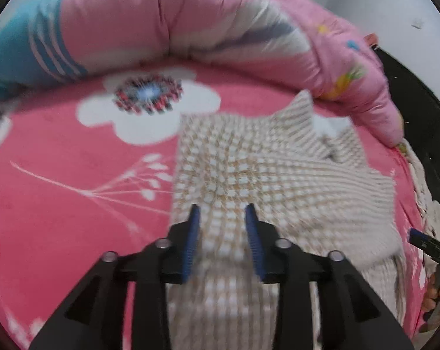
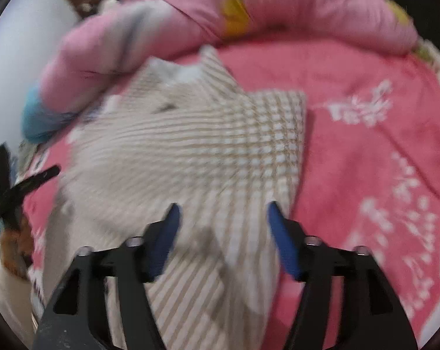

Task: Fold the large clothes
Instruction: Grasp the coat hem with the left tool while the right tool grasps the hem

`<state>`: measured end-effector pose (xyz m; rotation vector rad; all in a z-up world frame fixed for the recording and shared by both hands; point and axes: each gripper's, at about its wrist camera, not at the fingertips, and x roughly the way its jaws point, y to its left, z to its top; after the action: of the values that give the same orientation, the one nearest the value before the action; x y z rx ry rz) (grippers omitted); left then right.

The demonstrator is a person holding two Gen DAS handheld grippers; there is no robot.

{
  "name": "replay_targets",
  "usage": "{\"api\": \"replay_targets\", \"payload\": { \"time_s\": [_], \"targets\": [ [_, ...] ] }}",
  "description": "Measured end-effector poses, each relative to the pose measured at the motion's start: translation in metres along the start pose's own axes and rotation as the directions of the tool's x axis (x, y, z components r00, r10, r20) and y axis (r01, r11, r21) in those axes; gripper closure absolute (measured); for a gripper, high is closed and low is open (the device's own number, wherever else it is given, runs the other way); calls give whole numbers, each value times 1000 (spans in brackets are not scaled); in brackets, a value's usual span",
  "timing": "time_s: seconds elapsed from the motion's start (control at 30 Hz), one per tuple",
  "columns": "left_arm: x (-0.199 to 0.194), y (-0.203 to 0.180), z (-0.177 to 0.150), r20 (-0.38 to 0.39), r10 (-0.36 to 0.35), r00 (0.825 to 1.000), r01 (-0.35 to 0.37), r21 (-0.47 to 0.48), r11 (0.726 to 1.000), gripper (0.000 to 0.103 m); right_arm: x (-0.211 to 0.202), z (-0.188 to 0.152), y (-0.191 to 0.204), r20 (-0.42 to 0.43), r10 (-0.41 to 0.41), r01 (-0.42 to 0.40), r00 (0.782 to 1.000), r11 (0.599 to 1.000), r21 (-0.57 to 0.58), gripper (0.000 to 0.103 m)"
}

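the pink flower-printed bedsheet fills the left of the left wrist view, and on it, toward the right, lies the beige and white checked and striped cotton garment, partly folded, spread across the middle of the bed. behind it runs a rolled pink quilt with a blue end, close to the garment's far corner, though whether it touches is unclear.

the left gripper hangs over the near checked part with its blue pads apart and cloth showing between them; nothing is pinched. further right in that view, at the frame's edge, part of the other tool and a hand show. in the right wrist view the right gripper also stands wide apart over the striped near edge, empty.

judging from this, a fold has just been laid down and both tongs are letting go. to do it well, lift clear straight off the fabric so the pads do not drag the layer back, then check that the edges lie flush before taking the next corners.

the garment's long axis seems to run from the near edge of the bed away toward the quilt. a pointed part, perhaps a collar or sleeve, points toward the quilt; blur keeps me from saying which.
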<state>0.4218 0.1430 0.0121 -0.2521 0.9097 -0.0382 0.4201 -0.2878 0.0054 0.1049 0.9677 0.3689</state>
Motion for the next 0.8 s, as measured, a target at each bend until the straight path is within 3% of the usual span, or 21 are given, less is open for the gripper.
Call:
{"api": "replay_targets", "payload": {
  "time_s": [0.07, 0.17, 0.23, 0.37, 0.47, 0.53, 0.6, 0.67, 0.8],
  "targets": [
    [-31, 1, -16, 25, 14, 1000, -15, 36, 999, 49, -33, -31, 4, 8, -2, 3, 1000, 1000, -23, 29],
    [-75, 5, -65, 30, 51, 998, -53, 79, 995, 38, -64, -80, 4, -12, 41, -41, 999, 999, 12, 24],
    [-90, 11, -94, 11, 59, 998, -59, 82, 995, 37, -81, -120, -5, -25, 82, -80, 996, 994, 71, 24],
    [-127, 36, -173, 17, 74, 997, -75, 53, 996, 37, -94, -184, -17, -31, 117, -108, 993, 972, 208, 24],
    [-141, 48, -213, 21, 53, 998, -54, 9, 999, 37, -97, -222, -25, -26, 147, -134, 989, 948, 290, 24],
    [-149, 50, -249, 21, -23, 1000, 24, -34, 999, 40, -93, -244, -28, -32, 204, -181, 978, 923, 340, 30],
    [-150, 44, -276, 17, -77, 997, 78, -36, 996, 47, -87, -267, -23, -49, 264, -227, 963, 900, 373, 44],
    [-148, 35, -296, 4, -103, 995, 103, -35, 994, 53, -89, -281, -15, -48, 286, -248, 957, 892, 377, 47],
    [-147, 26, -309, 34, -68, 997, 69, -24, 997, 54, -93, -289, -13, -26, 288, -255, 957, 884, 392, 56]
  ]
}}
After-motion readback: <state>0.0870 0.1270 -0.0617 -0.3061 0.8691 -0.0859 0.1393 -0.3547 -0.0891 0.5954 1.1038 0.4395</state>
